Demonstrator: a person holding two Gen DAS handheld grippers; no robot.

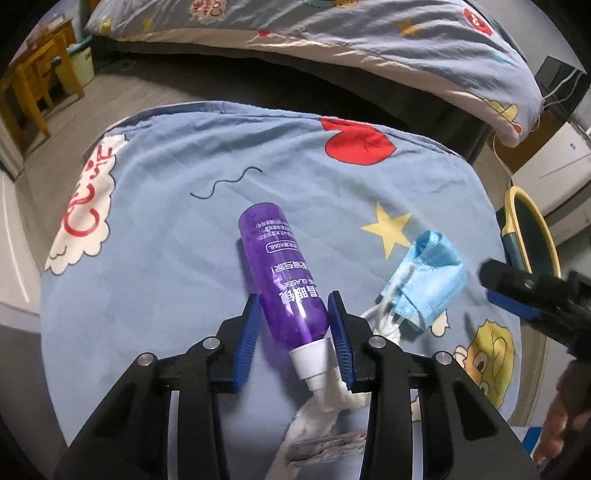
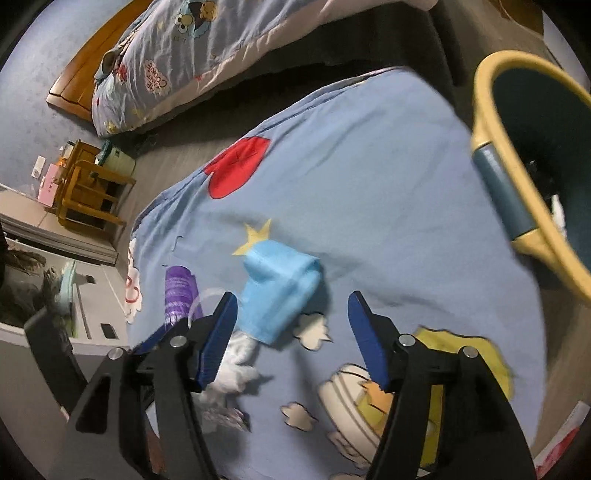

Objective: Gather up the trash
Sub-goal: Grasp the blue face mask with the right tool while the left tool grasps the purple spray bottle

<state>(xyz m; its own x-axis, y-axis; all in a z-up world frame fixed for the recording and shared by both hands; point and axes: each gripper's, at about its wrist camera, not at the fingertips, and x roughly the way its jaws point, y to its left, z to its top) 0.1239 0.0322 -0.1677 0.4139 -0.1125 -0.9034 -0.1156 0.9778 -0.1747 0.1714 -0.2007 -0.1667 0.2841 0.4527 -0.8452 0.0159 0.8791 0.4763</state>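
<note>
A cartoon-print blue sheet (image 1: pixel 177 229) covers the surface, with a bed (image 1: pixel 332 33) behind and a yellow-rimmed bin (image 2: pixel 495 122) off its right edge. The left gripper (image 1: pixel 293 306) pinches the purple spray bottle (image 1: pixel 280 273) lying on the sheet, white crumpled tissue (image 1: pixel 317 417) beneath. The right gripper (image 2: pixel 290 306) hangs spread wide over the crumpled blue face mask (image 2: pixel 280 291).

right tool (image 2: pixel 291 332) agape | face mask (image 2: pixel 280 291) between fingers

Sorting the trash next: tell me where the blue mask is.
The mask lies crumpled on the blue sheet, right of the purple bottle, by the yellow star. In the right wrist view it sits ahead of the open right gripper.
</note>
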